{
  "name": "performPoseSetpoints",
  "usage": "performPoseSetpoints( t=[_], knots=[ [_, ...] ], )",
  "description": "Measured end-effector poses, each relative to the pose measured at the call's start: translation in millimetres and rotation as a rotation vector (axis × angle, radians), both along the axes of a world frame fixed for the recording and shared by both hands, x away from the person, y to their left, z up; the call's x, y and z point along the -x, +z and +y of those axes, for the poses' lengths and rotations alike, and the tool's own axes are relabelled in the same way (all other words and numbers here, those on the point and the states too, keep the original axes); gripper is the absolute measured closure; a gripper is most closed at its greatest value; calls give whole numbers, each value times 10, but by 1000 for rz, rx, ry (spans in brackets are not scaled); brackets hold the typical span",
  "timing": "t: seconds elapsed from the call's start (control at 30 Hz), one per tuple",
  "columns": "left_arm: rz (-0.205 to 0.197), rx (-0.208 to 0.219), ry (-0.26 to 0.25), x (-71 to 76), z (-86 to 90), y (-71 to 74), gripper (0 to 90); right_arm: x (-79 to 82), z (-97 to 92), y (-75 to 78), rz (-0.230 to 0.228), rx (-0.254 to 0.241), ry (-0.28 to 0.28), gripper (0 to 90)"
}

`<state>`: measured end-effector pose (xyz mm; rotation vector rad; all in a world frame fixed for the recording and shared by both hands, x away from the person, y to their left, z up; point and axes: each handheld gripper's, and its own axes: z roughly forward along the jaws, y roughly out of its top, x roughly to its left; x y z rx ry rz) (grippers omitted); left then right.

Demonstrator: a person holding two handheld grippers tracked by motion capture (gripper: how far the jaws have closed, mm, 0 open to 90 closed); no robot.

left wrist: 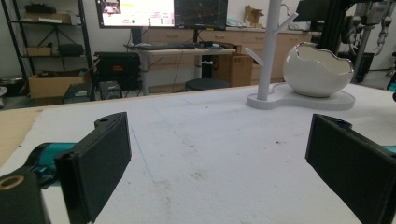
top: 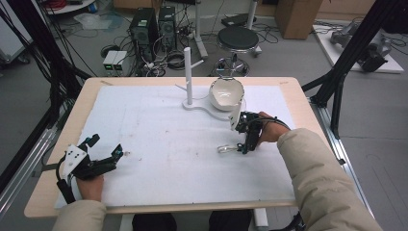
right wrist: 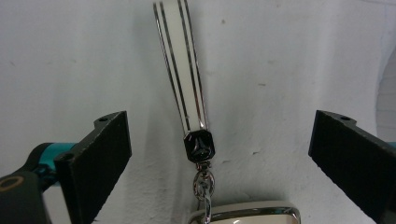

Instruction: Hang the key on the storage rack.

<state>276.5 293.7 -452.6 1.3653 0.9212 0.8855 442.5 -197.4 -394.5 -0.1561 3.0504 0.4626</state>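
High view: a white mat (top: 159,144) covers the wooden table (top: 53,192); computer towers (top: 153,29) and a stool (top: 237,38) stand beyond. Left gripper (top: 107,155) rests near the front-left edge. Left gripper view: jaws wide over bare mat; egg-shaped bowl (left wrist: 317,70) far off. Right gripper view: right gripper (right wrist: 219,154), jaws wide, straddles a striped key strap (right wrist: 180,60).
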Motion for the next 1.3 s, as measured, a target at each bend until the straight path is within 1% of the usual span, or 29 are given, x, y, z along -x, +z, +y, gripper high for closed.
performPoseSetpoints(
  t=[0.07, 0.1, 0.13, 0.17, 0.2, 0.23, 0.27, 0.33, 0.37, 0.4, 0.43, 0.5, 0.57, 0.63, 0.67, 0.7, 0.77, 0.83, 0.87, 1.03, 1.07, 1.1, 1.13, 1.2, 1.27, 1.3],
  knots=[
    [0, 0, 0, 0, 0, 0, 72, -3, 2, -15, 1, 8, 3, 50],
    [0, 1, 0, 0, 0, 0, 72, -2, 1, -38, 8, 29, 8, 69],
    [0, 1, 0, 0, 0, 0, 72, -2, 1, -46, 6, 31, 15, 73],
    [2, -1, -1, 1, 1, 1, 73, 0, 1, -55, 7, 37, 20, 94],
    [2, -1, -1, 1, 1, 1, 72, -4, 1, -57, 13, 47, 29, 156],
    [2, -2, -1, 1, 2, 1, 72, -2, 0, -55, 28, 53, 33, 187],
    [1, 2, -1, 0, -2, 0, 72, -3, 0, -59, 34, 58, 41, 188],
    [-1, 3, 0, -1, -2, 0, 72, -7, 0, -64, 31, 60, 44, 191],
    [2, -1, -2, 1, 1, 1, 72, -13, 1, -72, 28, 70, 45, 227],
    [0, -1, 0, 0, 0, 0, 72, -17, 1, -71, 27, 73, 46, 238],
    [0, 0, 0, 0, -1, 0, 72, -19, 1, -73, 27, 75, 38, 250],
    [0, 0, 0, 0, 1, 0, 72, -25, 9, -74, 31, 78, 39, 298],
    [0, 4, 0, 0, -4, -1, 73, -27, 19, -71, 30, 90, 44, 351],
    [-1, 2, -1, 0, -3, -1, 72, -30, 28, -75, 36, 111, 28, 379],
    [-1, 2, -1, 0, -3, -1, 72, -30, 28, -75, 36, 111, 28, 379],
    [-2, 0, 0, 0, -1, 0, 72, -42, 33, -83, 34, 132, 16, 419],
    [-1, 2, -1, 1, -2, -1, 72, -40, 38, -85, 32, 145, 16, 457],
    [-1, 3, -1, 0, -2, -1, 72, -46, 46, -86, 39, 149, 33, 498],
    [-1, 3, -1, 0, -2, -1, 72, -37, 50, -85, 38, 150, 29, 511],
    [0, 0, -1, 1, 1, 0, 72, -33, 69, -87, 41, 159, 48, 604],
    [0, 0, -1, 1, 1, 0, 72, -33, 69, -87, 41, 159, 48, 604],
    [-1, 3, -1, 0, -2, -1, 72, -34, 76, -89, 42, 163, 58, 628],
    [0, 0, -1, 1, 1, 0, 72, -27, 78, -88, 41, 169, 53, 634],
    [-2, 1, 0, 0, -1, -1, 72, -32, 83, -100, 39, 166, 70, 652],
    [-2, 1, 0, 0, -1, -1, 72, -27, 83, -98, 35, 173, 71, 660],
    [-1, 3, -1, 1, -2, -1, 72, -26, 86, -102, 44, 175, 75, 680]
  ],
)
